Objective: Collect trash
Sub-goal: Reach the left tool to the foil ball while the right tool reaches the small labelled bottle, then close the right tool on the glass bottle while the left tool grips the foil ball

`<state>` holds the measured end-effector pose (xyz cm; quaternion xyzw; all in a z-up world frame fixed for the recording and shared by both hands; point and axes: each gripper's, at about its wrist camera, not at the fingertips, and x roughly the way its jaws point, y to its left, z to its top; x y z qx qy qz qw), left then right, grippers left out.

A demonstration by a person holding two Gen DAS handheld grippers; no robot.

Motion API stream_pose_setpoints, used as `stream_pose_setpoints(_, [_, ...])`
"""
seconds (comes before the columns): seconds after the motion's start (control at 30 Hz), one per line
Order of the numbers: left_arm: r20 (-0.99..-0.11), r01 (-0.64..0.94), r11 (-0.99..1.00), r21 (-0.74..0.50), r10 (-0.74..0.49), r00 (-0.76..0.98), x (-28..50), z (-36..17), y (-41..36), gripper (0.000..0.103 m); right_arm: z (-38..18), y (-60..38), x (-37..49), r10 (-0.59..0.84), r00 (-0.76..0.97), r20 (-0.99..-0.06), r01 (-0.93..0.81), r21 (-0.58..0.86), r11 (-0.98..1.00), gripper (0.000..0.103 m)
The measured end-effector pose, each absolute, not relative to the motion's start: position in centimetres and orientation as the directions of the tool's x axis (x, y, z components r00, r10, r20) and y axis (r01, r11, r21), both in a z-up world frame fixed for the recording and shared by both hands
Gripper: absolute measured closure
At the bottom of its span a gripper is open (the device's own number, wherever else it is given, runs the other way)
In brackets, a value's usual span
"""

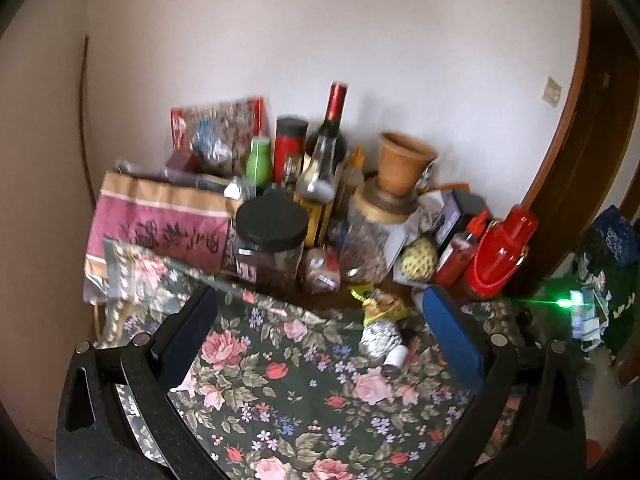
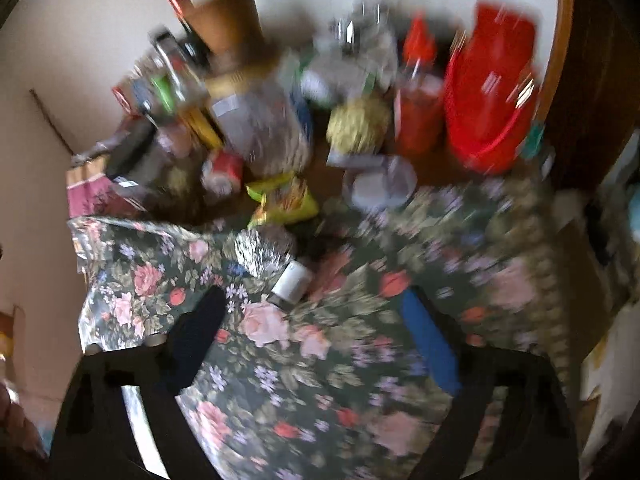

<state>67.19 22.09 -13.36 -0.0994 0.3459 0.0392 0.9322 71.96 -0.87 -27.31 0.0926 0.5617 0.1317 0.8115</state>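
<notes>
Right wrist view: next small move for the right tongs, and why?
Probably ease the right tongs forward and down onto the foil ball. It lies loose on the floral cloth beside a small white bottle, just ahead of the open tongs, which hold nothing. The view is blurred, so slow down first.

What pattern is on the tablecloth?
Pink roses on dark green tablecloth; clearest in the left wrist view.

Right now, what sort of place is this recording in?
Most likely a home dining or kitchen corner: a table under a floral tablecloth, pushed against a plain wall beside a wooden door frame, and crowded with pantry goods such as a wine bottle, a black-lidded jar and a red thermos.
</notes>
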Motion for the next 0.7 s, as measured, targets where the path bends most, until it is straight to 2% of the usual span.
stream_pose_setpoints(0.13, [-0.703,-0.133,0.976,-0.173,-0.028,0.711,68.8,-15.8,23.5,0.001,-31.0,0.9,73.8,0.306,0.256,-0.917,-0.041,0.306,0.951,0.045])
stream_pose_setpoints(0.37, [-0.742,-0.127,0.970,-0.206,-0.071,0.666,69.9,-18.4,24.5,0.001,-32.9,3.9,74.1,0.213,0.219,-0.952,-0.083,0.199,0.976,0.056])
stream_pose_setpoints(0.5, [-0.746,-0.111,0.972,-0.205,-0.082,0.661,70.5,-19.1,24.1,0.001,-33.9,4.0,73.6,0.206,0.202,-0.958,-0.079,0.194,0.978,0.058])
stream_pose_setpoints(0.63, [-0.751,-0.116,0.965,-0.237,-0.107,0.652,71.3,-20.4,23.3,0.001,-33.5,3.7,73.2,0.176,0.232,-0.957,-0.122,0.151,0.981,0.077])
stream_pose_setpoints(0.7, [-0.767,-0.108,0.965,-0.241,-0.122,0.630,72.2,-21.1,22.5,0.001,-33.5,3.3,72.9,0.202,0.229,-0.952,-0.136,0.174,0.975,0.077])
